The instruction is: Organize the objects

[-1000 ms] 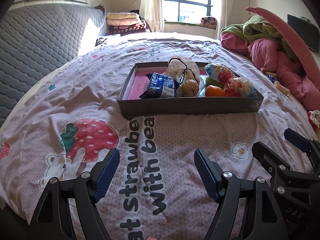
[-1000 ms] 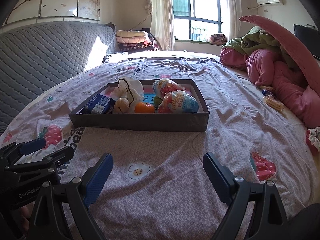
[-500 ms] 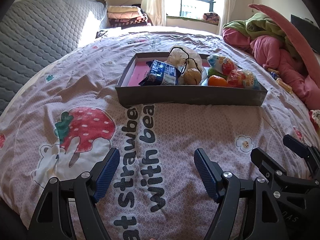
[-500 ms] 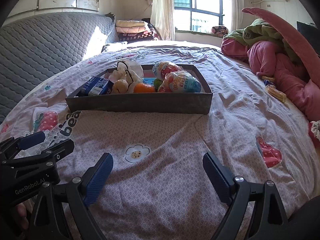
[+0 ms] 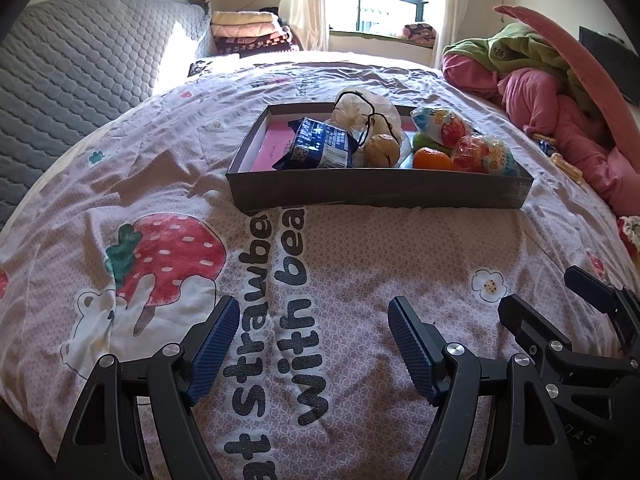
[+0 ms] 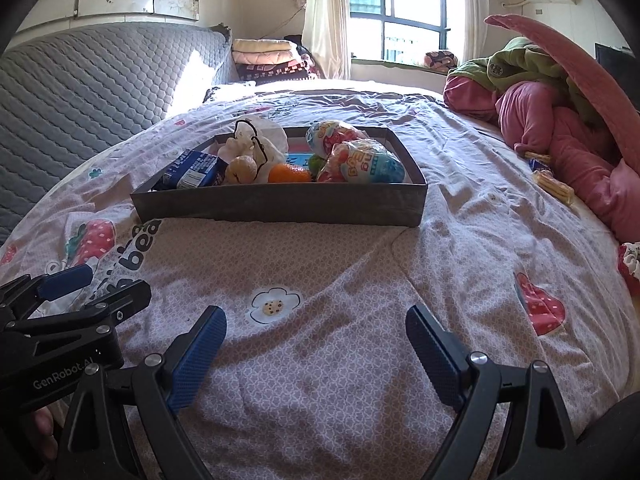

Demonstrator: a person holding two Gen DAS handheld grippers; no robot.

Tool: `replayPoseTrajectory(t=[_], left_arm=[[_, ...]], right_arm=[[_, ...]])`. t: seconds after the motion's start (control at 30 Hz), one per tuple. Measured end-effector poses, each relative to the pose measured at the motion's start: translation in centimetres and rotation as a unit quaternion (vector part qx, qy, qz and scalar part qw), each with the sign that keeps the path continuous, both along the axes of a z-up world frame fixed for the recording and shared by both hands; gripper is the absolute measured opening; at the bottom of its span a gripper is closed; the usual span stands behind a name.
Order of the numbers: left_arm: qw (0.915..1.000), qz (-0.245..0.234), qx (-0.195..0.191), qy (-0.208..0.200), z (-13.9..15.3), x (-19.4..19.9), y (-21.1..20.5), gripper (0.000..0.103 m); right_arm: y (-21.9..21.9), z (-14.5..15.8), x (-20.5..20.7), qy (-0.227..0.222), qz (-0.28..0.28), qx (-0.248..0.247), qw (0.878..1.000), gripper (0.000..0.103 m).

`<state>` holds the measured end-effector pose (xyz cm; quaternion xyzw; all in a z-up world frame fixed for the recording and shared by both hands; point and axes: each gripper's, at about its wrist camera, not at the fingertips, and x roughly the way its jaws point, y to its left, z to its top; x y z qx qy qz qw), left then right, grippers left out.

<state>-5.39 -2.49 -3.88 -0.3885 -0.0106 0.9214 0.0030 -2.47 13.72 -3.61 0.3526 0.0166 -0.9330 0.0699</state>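
A dark grey box (image 5: 380,192) (image 6: 280,206) sits on the bed ahead of both grippers. Inside it lie a blue snack packet (image 5: 320,144) (image 6: 196,172), a white bag with a black cord (image 5: 360,112) (image 6: 256,138), a brown round fruit (image 5: 382,150) (image 6: 240,168), an orange (image 5: 432,159) (image 6: 288,173) and two wrapped toy eggs (image 5: 484,154) (image 6: 366,162). My left gripper (image 5: 312,332) is open and empty above the bedspread. My right gripper (image 6: 316,340) is also open with nothing between its fingers. Both hang well short of the box.
The bedspread (image 5: 160,200) has strawberry prints and black lettering. A heap of pink and green bedding (image 5: 560,92) (image 6: 560,112) lies at the right, with small wrapped snacks (image 6: 548,182) beside it. A grey quilted headboard (image 6: 80,92) runs along the left.
The view tilts slightly between frames, so the box sits a little differently in the picture. Both grippers stay open and empty over the bedspread.
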Motion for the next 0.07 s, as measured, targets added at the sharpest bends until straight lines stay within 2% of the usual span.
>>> replayPoseTrajectory(t=[0.07], left_arm=[[1.0000, -0.004, -0.002, 0.002, 0.02, 0.02, 0.14, 0.078]], right_arm=[[0.03, -0.05, -0.04, -0.001, 0.000, 0.000, 1.000, 0.091]])
